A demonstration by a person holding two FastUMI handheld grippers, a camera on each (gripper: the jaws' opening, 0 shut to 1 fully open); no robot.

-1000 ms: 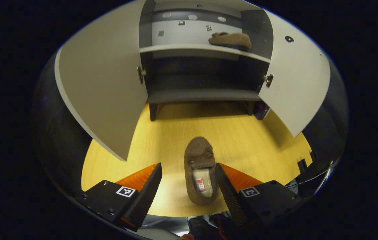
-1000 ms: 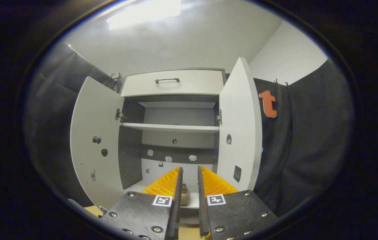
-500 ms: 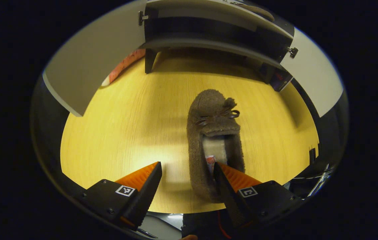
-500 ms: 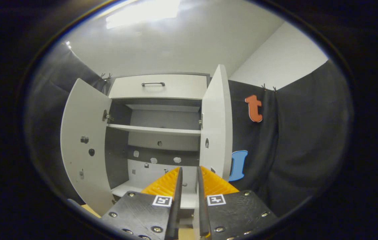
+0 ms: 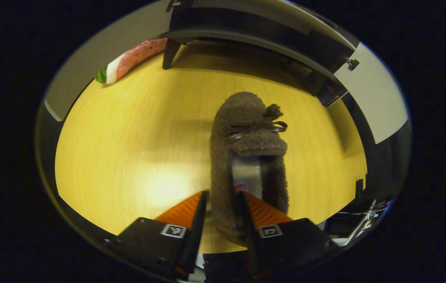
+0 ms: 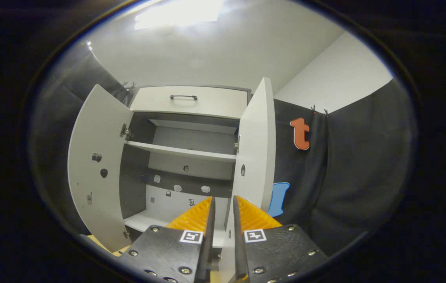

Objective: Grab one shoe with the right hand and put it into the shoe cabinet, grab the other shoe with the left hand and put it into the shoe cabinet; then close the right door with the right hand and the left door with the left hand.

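Since a second ago the left gripper (image 5: 220, 214) has come down to the brown fuzzy slipper (image 5: 246, 157) on the yellow wooden table (image 5: 128, 157), and its fingers, then spread wide, now pinch the slipper's left side wall near the heel, one outside and one inside the opening. The slipper lies flat, toe with its bow pointing toward the shoe cabinet (image 5: 254, 35); its heel is cut off behind the fingers. The right gripper (image 6: 223, 220) has drifted right, so the edge of the right door (image 6: 256, 145) now stands just ahead of its narrow, empty gap. The left door (image 6: 95, 165) stands open. The lower shelf (image 6: 144, 222) is partly hidden behind the right gripper's fingers.
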